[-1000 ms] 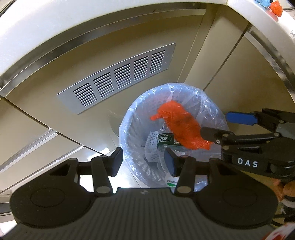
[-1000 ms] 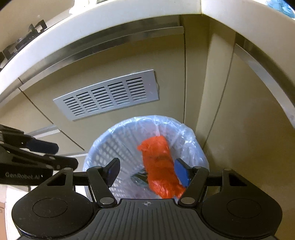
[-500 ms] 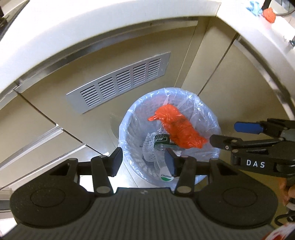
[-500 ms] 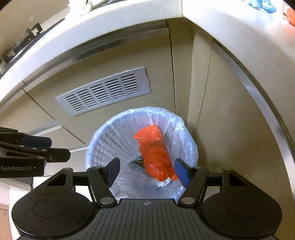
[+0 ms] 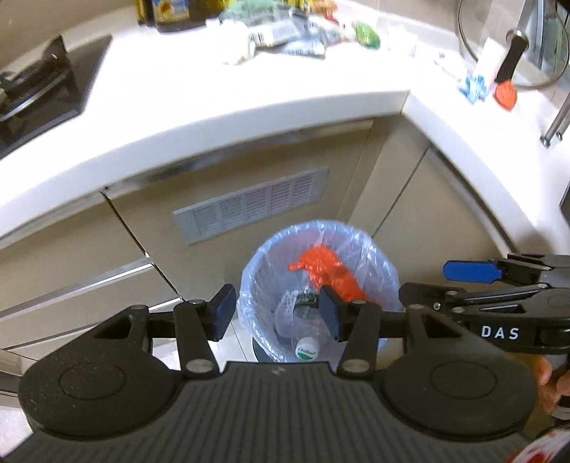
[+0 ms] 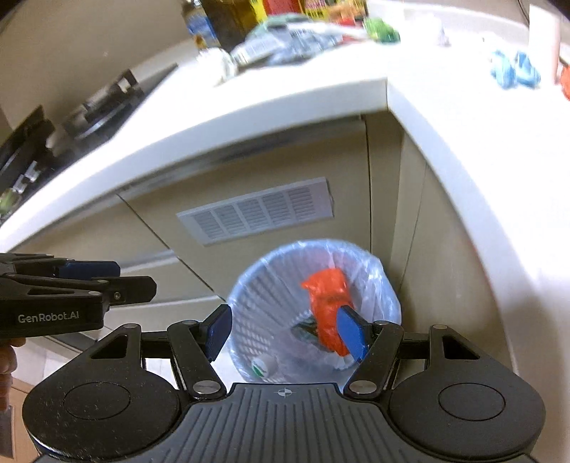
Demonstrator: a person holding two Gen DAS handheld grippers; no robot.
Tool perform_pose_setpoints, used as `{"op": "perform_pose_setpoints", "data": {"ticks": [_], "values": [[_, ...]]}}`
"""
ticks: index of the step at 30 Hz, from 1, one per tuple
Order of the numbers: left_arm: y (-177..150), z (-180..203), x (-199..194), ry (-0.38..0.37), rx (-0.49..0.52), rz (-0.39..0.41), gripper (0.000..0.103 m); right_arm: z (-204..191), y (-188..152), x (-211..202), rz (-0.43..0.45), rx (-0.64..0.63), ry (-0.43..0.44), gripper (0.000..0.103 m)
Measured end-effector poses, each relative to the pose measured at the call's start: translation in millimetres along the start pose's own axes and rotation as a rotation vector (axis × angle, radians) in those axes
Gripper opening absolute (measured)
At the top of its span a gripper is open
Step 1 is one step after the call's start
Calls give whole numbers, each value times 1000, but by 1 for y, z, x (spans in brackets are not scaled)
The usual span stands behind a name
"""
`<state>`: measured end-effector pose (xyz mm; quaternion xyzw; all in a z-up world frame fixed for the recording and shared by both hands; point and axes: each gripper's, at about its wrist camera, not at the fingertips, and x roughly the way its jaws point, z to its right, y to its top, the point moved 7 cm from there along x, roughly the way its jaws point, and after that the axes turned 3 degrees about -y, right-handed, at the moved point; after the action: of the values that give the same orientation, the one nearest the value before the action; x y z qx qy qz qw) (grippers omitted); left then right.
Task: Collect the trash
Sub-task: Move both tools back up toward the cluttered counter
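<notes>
Both grippers have risen from the blue-lined mesh wastebasket [image 5: 317, 285], countertop now showing. Left gripper [image 5: 278, 313] and right gripper [image 6: 285, 331] gape empty; the crumpled orange plastic bag [image 5: 331, 274] lies binned at lower centre. Next: probably fetching the wrapper litter [image 5: 285, 32] at the frame's top.

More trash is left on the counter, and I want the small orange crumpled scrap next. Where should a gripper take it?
Judging by its low, crumpled lump shape, pinch the orange scrap across its middle, coming from above; the black-handled utensil leans close behind it.
</notes>
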<state>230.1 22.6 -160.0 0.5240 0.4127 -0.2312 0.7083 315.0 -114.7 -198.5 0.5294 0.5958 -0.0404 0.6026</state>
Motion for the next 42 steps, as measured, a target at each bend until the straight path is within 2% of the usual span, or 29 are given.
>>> {"op": "perform_pose_setpoints", "data": {"ticks": [9, 17, 26, 35, 42], "values": [[26, 0, -45, 25, -21, 133, 49, 1, 20, -39, 102, 16, 15, 65], [69, -15, -47, 33, 2, 213, 52, 17, 47, -50, 165, 85, -19, 65], [141, -33, -18, 6, 82, 274, 59, 37, 95, -40, 233, 204, -97, 65], [201, -54, 25, -36, 137, 275, 60, 51, 138, -15, 270, 297, -176, 65], [233, -61, 52, -67, 158, 267, 61, 56, 156, -6, 286, 348, -218, 65]]}}
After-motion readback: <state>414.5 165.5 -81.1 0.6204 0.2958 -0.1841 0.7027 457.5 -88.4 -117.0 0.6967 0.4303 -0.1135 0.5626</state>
